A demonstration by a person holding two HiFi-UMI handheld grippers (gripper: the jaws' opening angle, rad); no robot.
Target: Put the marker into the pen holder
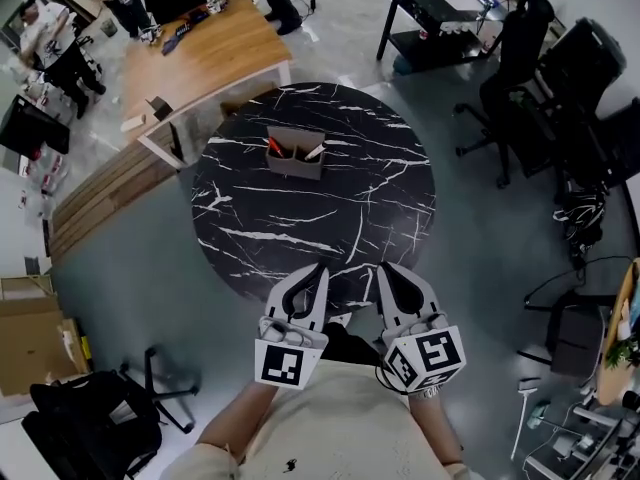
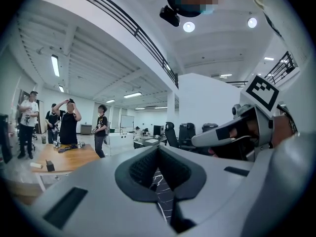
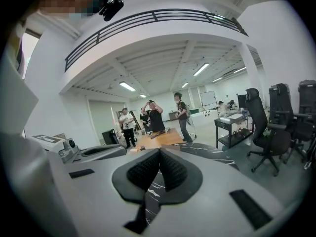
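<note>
One wooden table (image 1: 215, 53), upper left, beyond the round surface. One round surface (image 1: 300, 230), black marble with white veins. One grey pen holder (image 1: 296, 162) on the surface's far half, well apart from both grippers. Two markers tilted inside it: red marker (image 1: 274, 147) at its left, white marker (image 1: 315, 152) at its right. One left gripper (image 1: 321, 266) over the near edge, jaws together, nothing between. One right gripper (image 1: 381, 266) just beside it, jaws together, empty.
</note>
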